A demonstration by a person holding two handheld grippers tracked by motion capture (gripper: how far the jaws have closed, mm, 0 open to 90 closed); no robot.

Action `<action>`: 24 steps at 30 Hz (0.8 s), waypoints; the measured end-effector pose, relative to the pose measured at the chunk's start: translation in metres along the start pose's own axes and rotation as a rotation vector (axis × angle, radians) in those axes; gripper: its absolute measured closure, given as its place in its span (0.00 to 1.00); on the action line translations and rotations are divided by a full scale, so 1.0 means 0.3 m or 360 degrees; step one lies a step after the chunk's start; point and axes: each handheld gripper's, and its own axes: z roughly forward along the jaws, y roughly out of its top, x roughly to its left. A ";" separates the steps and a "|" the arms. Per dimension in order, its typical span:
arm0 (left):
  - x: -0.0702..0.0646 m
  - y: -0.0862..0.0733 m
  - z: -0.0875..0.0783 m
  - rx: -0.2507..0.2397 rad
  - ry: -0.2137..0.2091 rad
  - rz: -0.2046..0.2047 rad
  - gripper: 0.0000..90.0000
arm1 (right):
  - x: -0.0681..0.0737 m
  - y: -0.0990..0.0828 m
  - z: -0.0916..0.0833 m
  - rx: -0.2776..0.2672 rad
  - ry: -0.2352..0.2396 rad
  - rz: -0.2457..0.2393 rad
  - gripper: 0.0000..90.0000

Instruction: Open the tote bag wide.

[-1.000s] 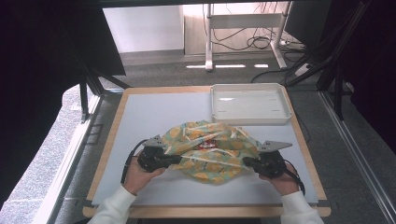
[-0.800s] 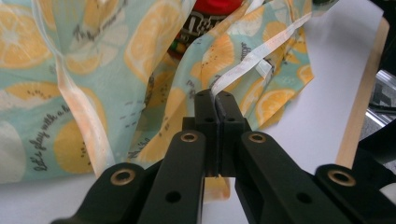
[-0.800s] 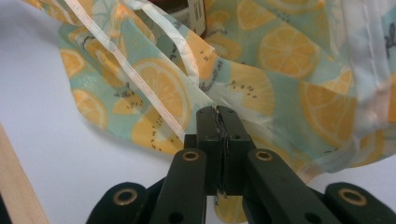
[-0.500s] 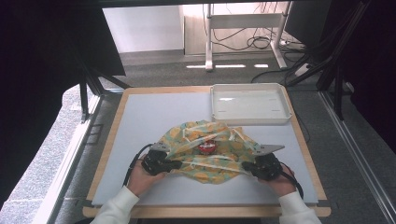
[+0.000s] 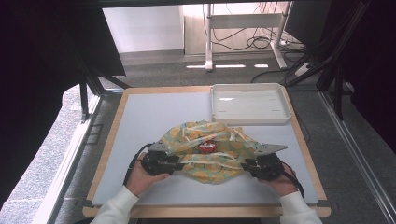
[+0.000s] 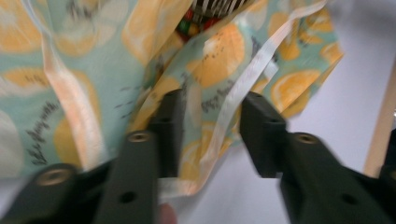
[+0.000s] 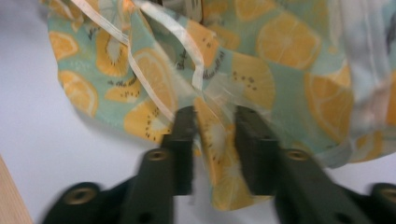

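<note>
Two black two-jaw grippers, at either side of a teal drawstring bag printed with orange citrus slices point(image 5: 208, 151), near the front middle of the pale grey table mat point(image 5: 154, 112). Left gripper point(image 5: 173, 161) on the bag's left edge, right gripper point(image 5: 248, 164) on its right edge. Jaws of both just opened from a tight pinch half a second back; now standing apart, with loose cloth and a white ribbon point(image 6: 243, 79) lying in the gap, not pressed. Same in the right gripper view: a fold of the fabric point(image 7: 217, 135) slack between the parted jaws. Hands hardly shifted from the earlier frames. Bag spread flatter and wider than a second ago, its mouth gaping upward, with a small red item point(image 5: 206, 146) showing inside. White shallow plastic tray point(image 5: 249, 117) unmoved at the far right of the mat, well apart from the bag.
</note>
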 end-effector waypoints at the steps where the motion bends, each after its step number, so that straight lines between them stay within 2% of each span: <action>1: -0.006 0.004 -0.013 -0.0035 0.0003 0.0014 0.60 | 0.000 0.000 0.000 0.0000 0.0000 0.0000 0.70; 3: -0.012 0.014 -0.040 -0.0095 0.0003 0.0047 0.54 | 0.008 0.009 -0.012 -0.0044 -0.0022 -0.0014 0.59; 4: -0.015 0.023 -0.064 -0.0146 -0.0013 0.0055 0.49 | 0.011 0.017 -0.025 -0.0094 -0.0041 -0.0011 0.52; 9: -0.023 0.041 -0.102 -0.0204 -0.0058 0.0076 0.40 | 0.015 0.031 -0.049 -0.0165 -0.0047 -0.0004 0.42; 10: -0.029 0.049 -0.117 -0.0235 -0.0056 0.0082 0.37 | 0.020 0.040 -0.059 -0.0191 -0.0054 -0.0006 0.39; 12: -0.030 0.053 -0.123 -0.0245 -0.0053 0.0089 0.36 | 0.024 0.051 -0.066 -0.0206 -0.0062 -0.0006 0.37; 17: -0.028 0.066 -0.134 -0.0281 -0.0019 0.0050 0.37 | 0.033 0.074 -0.078 -0.0237 -0.0083 0.0008 0.36; 20: -0.019 0.073 -0.123 -0.0264 0.0029 0.0018 0.40 | 0.041 0.101 -0.079 -0.0241 -0.0103 0.0008 0.39; 24: -0.020 0.087 -0.110 -0.0243 0.0079 0.0009 0.45 | 0.047 0.118 -0.069 -0.0238 -0.0092 0.0000 0.43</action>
